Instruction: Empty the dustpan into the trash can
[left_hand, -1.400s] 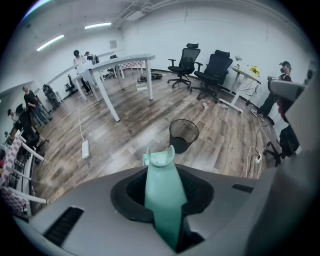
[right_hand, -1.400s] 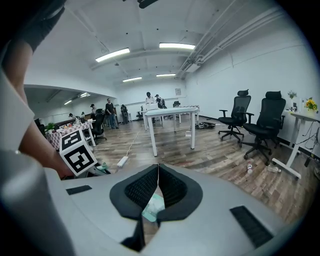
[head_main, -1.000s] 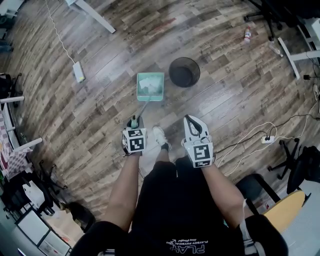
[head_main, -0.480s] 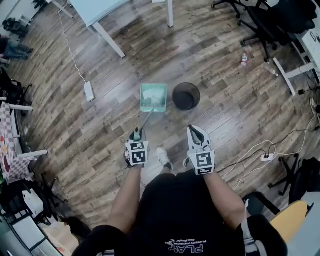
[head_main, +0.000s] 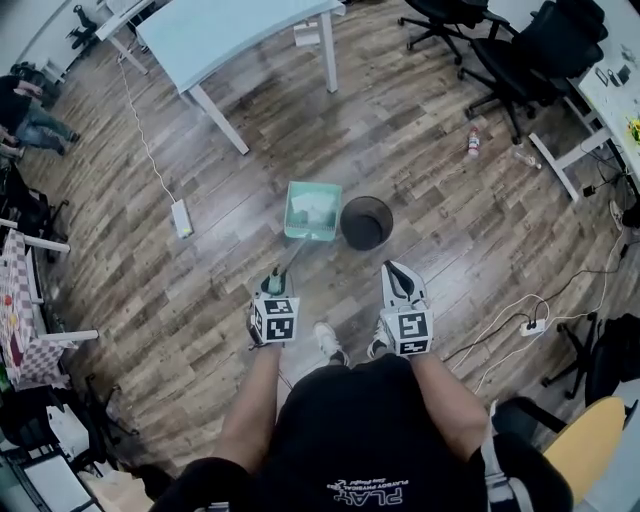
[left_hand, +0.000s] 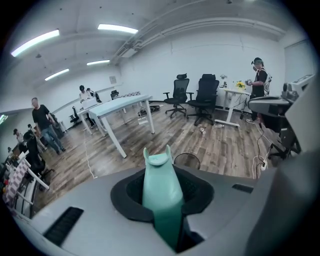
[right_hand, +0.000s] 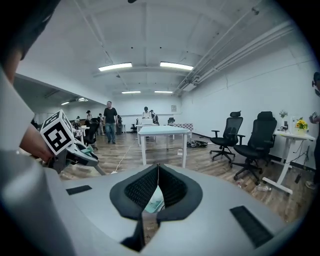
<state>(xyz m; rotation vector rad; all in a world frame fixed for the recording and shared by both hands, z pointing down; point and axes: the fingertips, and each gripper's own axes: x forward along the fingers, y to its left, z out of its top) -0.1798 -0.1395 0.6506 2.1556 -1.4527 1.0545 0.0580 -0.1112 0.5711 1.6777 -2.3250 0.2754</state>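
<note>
A teal dustpan (head_main: 313, 210) with pale scraps in it hangs on a long handle (head_main: 288, 257), just left of the round black trash can (head_main: 366, 222). My left gripper (head_main: 271, 284) is shut on the handle's top end. In the left gripper view the teal handle (left_hand: 161, 192) stands between the pads of the left gripper (left_hand: 161, 200), with the trash can's rim (left_hand: 186, 159) beyond it. My right gripper (head_main: 394, 270) is beside it, to the right, above the floor. Its jaws meet at the tips with nothing in them, as the right gripper view (right_hand: 158, 167) shows.
A white-topped table (head_main: 240, 30) stands at the back, office chairs (head_main: 520, 50) at the back right. A bottle (head_main: 473, 140) lies on the wood floor. A power strip (head_main: 183, 218) and cord run at the left, more cables (head_main: 520, 315) at the right. My shoes (head_main: 327, 342) are below the grippers.
Both grippers have risen, the left one keeping hold of the dustpan handle. The head view has lifted too and takes in more of the room; dustpan and can look smaller.
</note>
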